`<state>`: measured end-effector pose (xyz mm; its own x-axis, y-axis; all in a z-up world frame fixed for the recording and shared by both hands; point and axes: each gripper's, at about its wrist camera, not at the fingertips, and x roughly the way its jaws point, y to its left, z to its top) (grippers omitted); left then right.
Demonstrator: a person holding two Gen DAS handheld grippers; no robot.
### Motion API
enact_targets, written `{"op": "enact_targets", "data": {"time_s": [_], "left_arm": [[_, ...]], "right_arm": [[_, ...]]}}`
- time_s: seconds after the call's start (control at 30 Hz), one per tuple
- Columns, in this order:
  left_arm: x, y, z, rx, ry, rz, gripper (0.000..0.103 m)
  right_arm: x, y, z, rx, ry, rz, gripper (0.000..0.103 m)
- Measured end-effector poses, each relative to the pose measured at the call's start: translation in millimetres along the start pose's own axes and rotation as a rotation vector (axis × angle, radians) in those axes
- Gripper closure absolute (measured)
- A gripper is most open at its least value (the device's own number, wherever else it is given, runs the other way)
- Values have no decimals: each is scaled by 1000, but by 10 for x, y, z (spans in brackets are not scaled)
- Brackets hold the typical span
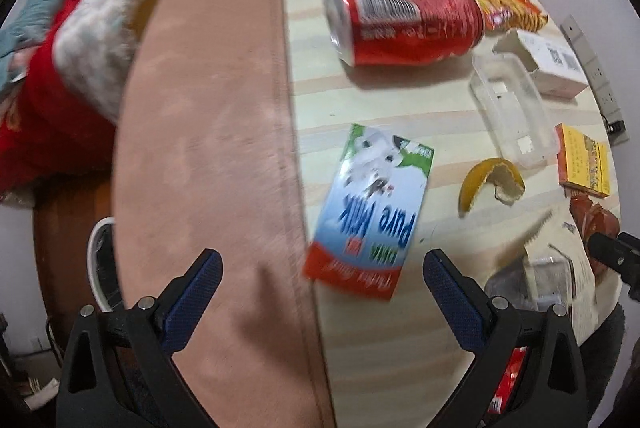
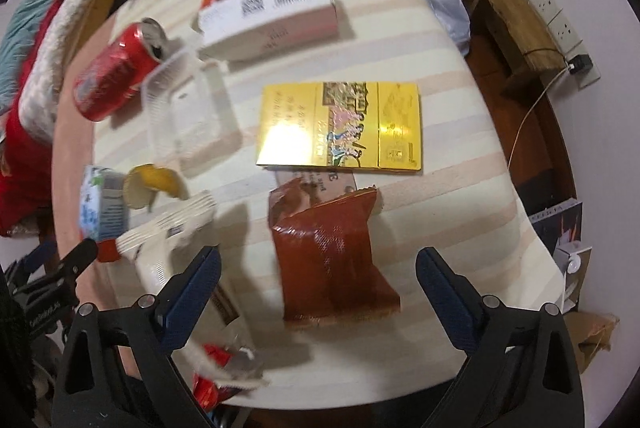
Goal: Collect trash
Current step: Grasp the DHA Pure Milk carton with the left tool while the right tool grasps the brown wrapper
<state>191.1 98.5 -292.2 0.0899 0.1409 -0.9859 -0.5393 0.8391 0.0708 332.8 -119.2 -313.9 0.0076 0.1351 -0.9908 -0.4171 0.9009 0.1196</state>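
Your left claw spread wide, empty, above worktop edge; milk carton just at 12 o'clock of it, can further at 12. Your right claw spread wide, empty; brown wrapper flat between its fingers, untouched. Yellow box at 12 o'clock of wrapper.

both grippers point straight down: left gripper jaws spread wide, right gripper likewise, nothing gripped.

The milk carton reads "Pure Milk" in blue — upside down in the left wrist view. Print on the red can is too blurred to read.
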Motion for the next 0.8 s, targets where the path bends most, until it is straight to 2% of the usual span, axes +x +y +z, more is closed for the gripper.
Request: {"op": "enact_targets", "data": {"time_s": [0.13, 0.2, 0.27, 0.37, 0.43, 0.5, 0.67, 0.8], "left_arm": [[104, -106, 51, 34, 10, -35, 15], [134, -143, 56, 45, 15, -39, 37], [151, -156, 48, 45, 23, -44, 51], [105, -139, 30, 30, -3, -47, 52], [57, -123, -8, 18, -20, -42, 52], [-39, -119, -59, 11, -46, -24, 53], [-381, -104, -198, -8, -124, 21, 54], [-738, -137, -246, -31, -209, 26, 54]], "right_arm": [[133, -6, 59, -1, 24, -3, 9], [176, -5, 78, 0, 31, -4, 10], [204, 0, 101, -4, 33, -3, 17], [229, 8, 131, -12, 33, -4, 26], [232, 2, 130, -20, 26, -8, 36], [221, -5, 119, -26, 18, -14, 51], [64, 52, 39, -38, -17, 2, 56], [-204, 143, -31, -50, -68, 22, 57]]}}
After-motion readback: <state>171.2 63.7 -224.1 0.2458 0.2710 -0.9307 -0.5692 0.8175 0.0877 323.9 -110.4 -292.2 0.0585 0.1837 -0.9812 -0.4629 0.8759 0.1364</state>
